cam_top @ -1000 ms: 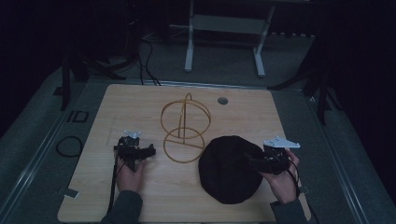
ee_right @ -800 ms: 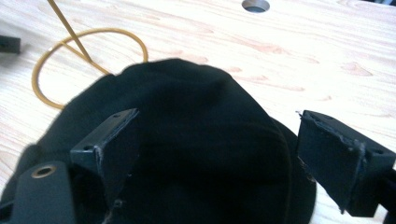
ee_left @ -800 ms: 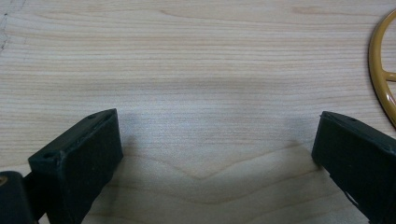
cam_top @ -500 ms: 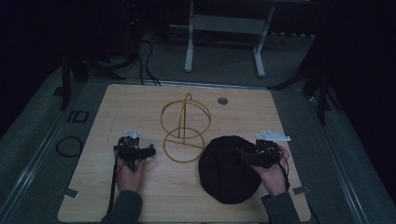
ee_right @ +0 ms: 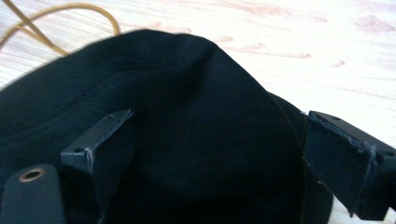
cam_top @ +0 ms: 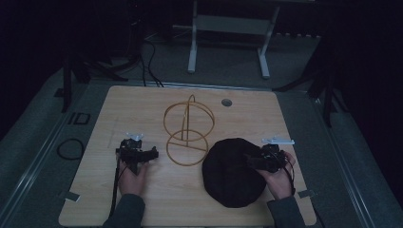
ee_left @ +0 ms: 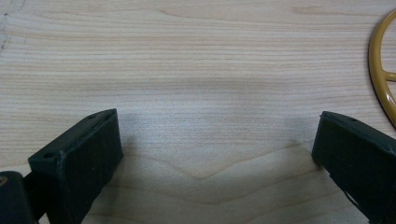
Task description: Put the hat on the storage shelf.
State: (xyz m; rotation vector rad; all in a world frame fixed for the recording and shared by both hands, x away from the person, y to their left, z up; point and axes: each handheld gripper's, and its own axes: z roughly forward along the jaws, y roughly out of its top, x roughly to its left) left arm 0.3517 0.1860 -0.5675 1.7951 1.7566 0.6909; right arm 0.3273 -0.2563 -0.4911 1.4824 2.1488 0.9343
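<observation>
- While the black hat (cam_top: 234, 172) lies flat on the near right part of the wooden table (cam_top: 142, 109), the right gripper (cam_top: 254, 161) sits over its right side with jaws spread wide; in the right gripper view the dark cloth (ee_right: 187, 121) rises between them, but nothing is pinched yet.
- To take hold well, I would judge it best to lower the jaws so one slides under the brim edge and the other presses on top, then close on a single layer of fabric rather than the bulging crown, which would likely slip.
- Just left and a little farther off stands the gold wire stand (cam_top: 188, 130), its flat ring base on the table and an upright hoop above; the hat's edge lies near that base, apart from it as far as I can tell.
- A lift should go up first, then across, so the brim does not snag the wire.
- Farther left, the left gripper (cam_top: 151, 154) rests low over bare wood, jaws wide apart and empty, with the stand's ring (ee_left: 380, 70) at the edge of its view.
</observation>
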